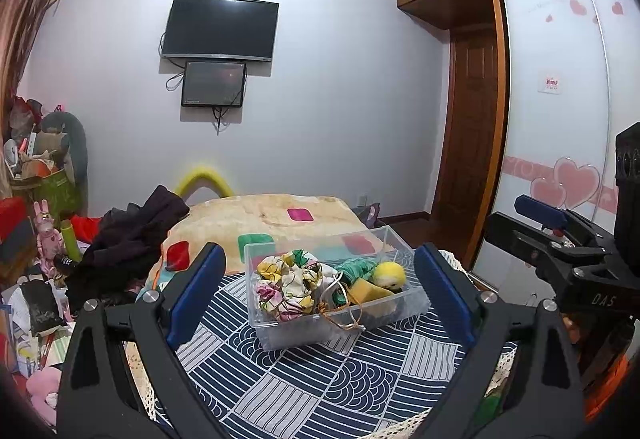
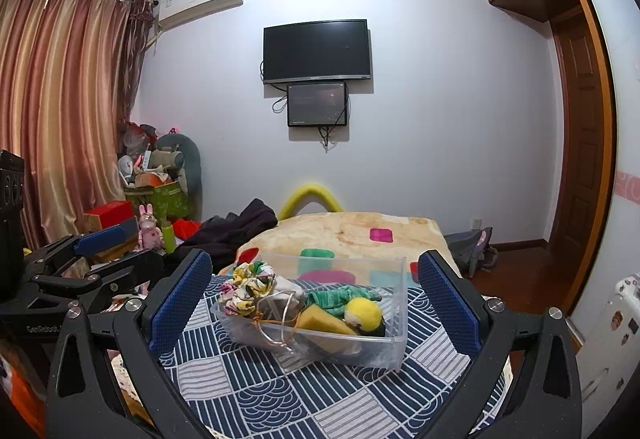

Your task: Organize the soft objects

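Observation:
A clear plastic bin [image 1: 280, 331] stands on a blue patterned cloth [image 1: 320, 391]. It holds a floral cloth bundle [image 1: 288, 285], a green knitted piece [image 1: 354, 267], a yellow sponge [image 1: 370, 293], a yellow plush ball [image 1: 390, 274] and a drawstring pouch with cords [image 1: 340, 315]. My left gripper [image 1: 320, 295] is open and empty, its jaws either side of the bin, nearer than it. In the right wrist view the bin [image 2: 352, 351] and its contents [image 2: 328, 323] lie ahead of my open, empty right gripper [image 2: 316, 299]. The right gripper shows in the left view [image 1: 552, 223].
A beige blanket [image 1: 260, 219] with coloured patches covers the bed behind the bin. Dark clothes [image 1: 128, 239] are piled at the left. Clutter and boxes [image 2: 156, 195] fill the left corner by the curtain. A wardrobe [image 1: 560, 119] and door [image 2: 580, 159] stand at the right.

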A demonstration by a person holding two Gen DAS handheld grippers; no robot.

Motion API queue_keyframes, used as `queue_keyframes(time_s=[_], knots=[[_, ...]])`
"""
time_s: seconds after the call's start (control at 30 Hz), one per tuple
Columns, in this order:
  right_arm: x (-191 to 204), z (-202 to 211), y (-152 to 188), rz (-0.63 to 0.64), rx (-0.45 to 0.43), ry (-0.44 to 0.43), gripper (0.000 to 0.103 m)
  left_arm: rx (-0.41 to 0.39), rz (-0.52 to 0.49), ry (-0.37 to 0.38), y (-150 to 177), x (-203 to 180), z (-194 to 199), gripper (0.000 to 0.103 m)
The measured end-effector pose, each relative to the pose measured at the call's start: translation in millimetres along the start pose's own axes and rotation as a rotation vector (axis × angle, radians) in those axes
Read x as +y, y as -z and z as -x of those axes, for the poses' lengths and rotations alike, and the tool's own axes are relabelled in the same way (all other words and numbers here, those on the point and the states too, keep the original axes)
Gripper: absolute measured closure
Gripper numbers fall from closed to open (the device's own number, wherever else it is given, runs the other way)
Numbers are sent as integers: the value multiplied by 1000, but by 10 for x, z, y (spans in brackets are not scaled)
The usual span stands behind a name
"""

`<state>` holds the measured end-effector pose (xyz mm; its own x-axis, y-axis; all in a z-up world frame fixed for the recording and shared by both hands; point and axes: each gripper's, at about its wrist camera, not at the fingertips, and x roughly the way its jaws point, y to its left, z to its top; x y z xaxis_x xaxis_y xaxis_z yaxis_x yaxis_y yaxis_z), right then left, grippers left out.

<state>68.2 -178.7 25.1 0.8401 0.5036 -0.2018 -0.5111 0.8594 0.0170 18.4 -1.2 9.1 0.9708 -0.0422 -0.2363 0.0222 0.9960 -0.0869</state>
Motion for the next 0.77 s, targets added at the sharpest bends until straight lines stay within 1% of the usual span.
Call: queue_keyframes(time_s=[0.37, 0.6, 0.77], knots=[[24, 16, -19, 2, -2, -3, 0, 15, 13, 10, -12, 17, -6, 7], [47, 27, -36, 1, 2, -9, 0, 12, -3, -3, -10, -23, -11, 7], [37, 25, -31, 1, 3, -11, 0, 17, -1, 5, -11, -30, -19, 7]])
